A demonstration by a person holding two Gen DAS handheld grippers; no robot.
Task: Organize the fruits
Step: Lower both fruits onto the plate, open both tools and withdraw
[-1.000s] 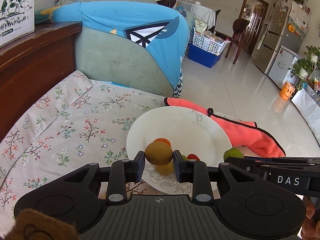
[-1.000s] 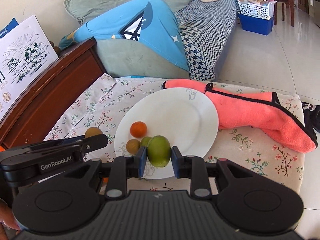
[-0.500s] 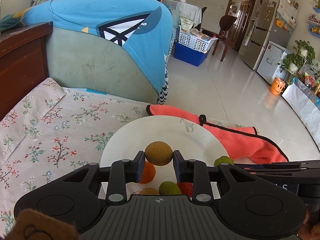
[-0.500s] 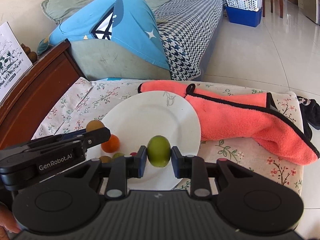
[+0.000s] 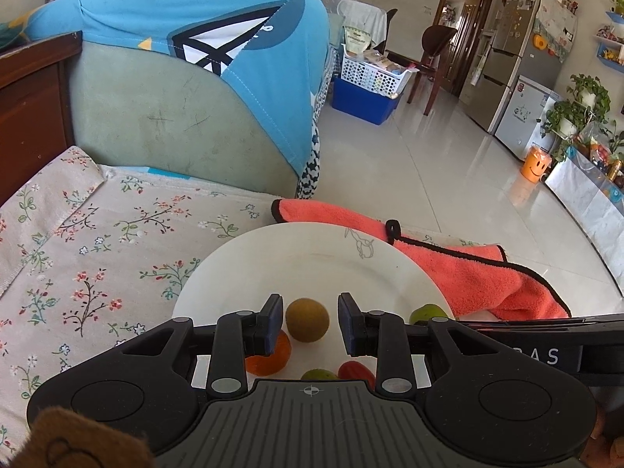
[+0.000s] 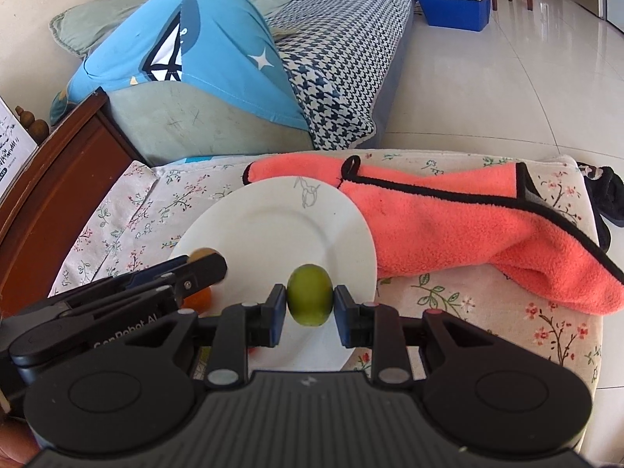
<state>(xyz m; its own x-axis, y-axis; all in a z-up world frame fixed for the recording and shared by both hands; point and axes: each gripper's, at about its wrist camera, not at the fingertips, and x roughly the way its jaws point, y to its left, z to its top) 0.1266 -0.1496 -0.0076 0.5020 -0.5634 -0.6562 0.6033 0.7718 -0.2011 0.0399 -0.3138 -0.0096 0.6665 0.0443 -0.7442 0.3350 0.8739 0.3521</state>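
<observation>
**Grippers over a white plate — one fruit let go, one still to set down**

Left gripper (image 5: 310,323) spread wide above the plate (image 5: 312,257), fingers apart on either side of a brown fruit (image 5: 307,319) and not touching it. Cannot tell whether that fruit is resting on the plate yet or just above it. Right gripper (image 6: 310,308) pinching a green fruit (image 6: 310,300) between its blue pads, held above the near right part of the same plate.

Step in hand, by judgement: placing both fruits on the plate. Best done by lowering the green fruit until close to the plate surface before parting the pads — round fruit likely to roll if dropped from height. Worth aiming for a bare patch toward the plate's middle, away from the rim and from the left gripper alongside. Left gripper better lifted straight up, to avoid nudging the brown fruit.

Green fruit: smooth, slightly oval, yellow-green, no visible blemish. Brown fruit: round, dull tan skin. Also on the near part of the plate, partly hidden behind the left gripper: an orange fruit (image 5: 269,357), a small red fruit (image 5: 355,372), another small green fruit (image 5: 318,374).

Plate sitting on a flowered cloth (image 5: 97,257), an orange towel (image 6: 468,222) tucked against its far right edge.
</observation>
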